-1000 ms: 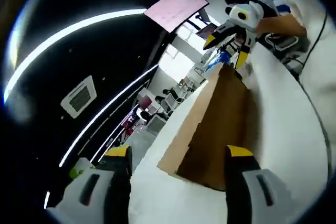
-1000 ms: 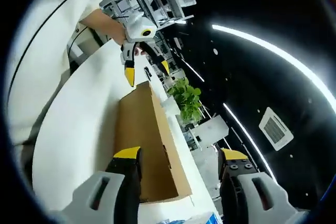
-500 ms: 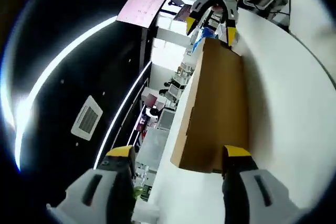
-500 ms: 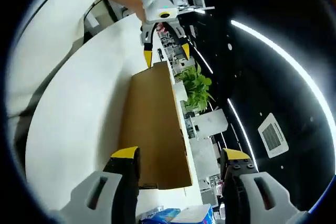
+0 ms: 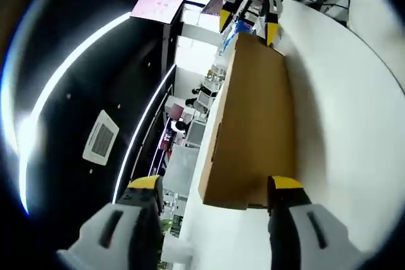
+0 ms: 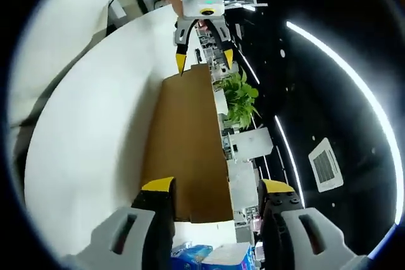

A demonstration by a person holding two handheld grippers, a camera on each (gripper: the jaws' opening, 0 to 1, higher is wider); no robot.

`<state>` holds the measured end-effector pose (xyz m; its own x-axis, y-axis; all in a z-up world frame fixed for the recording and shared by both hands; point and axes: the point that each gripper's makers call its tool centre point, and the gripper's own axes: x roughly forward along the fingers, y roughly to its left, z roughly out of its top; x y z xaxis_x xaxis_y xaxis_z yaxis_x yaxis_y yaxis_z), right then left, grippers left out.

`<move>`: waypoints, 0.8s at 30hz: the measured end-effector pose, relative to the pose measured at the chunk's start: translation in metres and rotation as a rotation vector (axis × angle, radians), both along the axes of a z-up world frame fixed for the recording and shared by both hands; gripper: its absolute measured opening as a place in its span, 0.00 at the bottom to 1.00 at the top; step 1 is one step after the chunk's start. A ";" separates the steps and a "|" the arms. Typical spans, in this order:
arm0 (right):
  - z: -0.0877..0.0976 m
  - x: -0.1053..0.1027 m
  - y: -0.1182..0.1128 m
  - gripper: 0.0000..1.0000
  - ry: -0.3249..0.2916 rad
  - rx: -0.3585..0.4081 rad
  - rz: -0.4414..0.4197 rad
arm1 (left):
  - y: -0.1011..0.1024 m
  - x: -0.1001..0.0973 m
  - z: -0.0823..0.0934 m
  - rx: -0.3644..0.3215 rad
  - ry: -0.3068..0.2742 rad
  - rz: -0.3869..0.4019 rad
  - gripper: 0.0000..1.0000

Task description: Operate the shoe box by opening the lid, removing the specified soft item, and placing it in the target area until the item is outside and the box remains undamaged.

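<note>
On the white table [image 5: 354, 124], the brown cardboard shoe box [image 5: 256, 124] is lying closed, its lid sitting flat on top, so its contents cannot be told. Its long axis is running straight between your two grippers: in the left gripper view one short end is sitting just ahead of your own jaw tips and the far end is pointing toward the right gripper [image 5: 243, 24]. In the right gripper view the same box [image 6: 186, 143] is stretching away from your jaws toward the left gripper [image 6: 202, 62], which a hand is holding at the far end.

You are holding the left gripper [image 5: 215, 188] with its jaws spread wide, the near end of the box lying between the yellow tips; whether either tip is touching the cardboard cannot be told. You are holding the right gripper [image 6: 214, 186] spread likewise, its yellow tips flanking the other short end, nothing pinched.

A dark slot is showing in the long side wall of the box in both views. A green potted plant [image 6: 239, 96] is standing just beyond the table edge beside the box. Blue and white packages [image 6: 212, 256] are lying near your right jaws, at the box's near end.
</note>
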<state>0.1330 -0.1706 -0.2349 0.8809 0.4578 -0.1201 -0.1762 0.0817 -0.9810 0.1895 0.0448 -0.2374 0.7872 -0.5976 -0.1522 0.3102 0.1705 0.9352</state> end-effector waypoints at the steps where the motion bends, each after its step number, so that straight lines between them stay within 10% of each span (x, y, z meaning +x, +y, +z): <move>1: 0.000 0.000 0.002 0.47 -0.007 -0.009 -0.001 | -0.001 0.001 0.000 0.002 0.001 0.005 0.66; 24: -0.013 0.008 0.002 0.34 0.001 -0.009 -0.025 | -0.011 -0.002 -0.016 0.074 -0.011 -0.012 0.44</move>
<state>0.1407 -0.1682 -0.2479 0.8918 0.4349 -0.1247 -0.1751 0.0777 -0.9815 0.1873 0.0339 -0.2531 0.7820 -0.5943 -0.1876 0.3013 0.0972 0.9486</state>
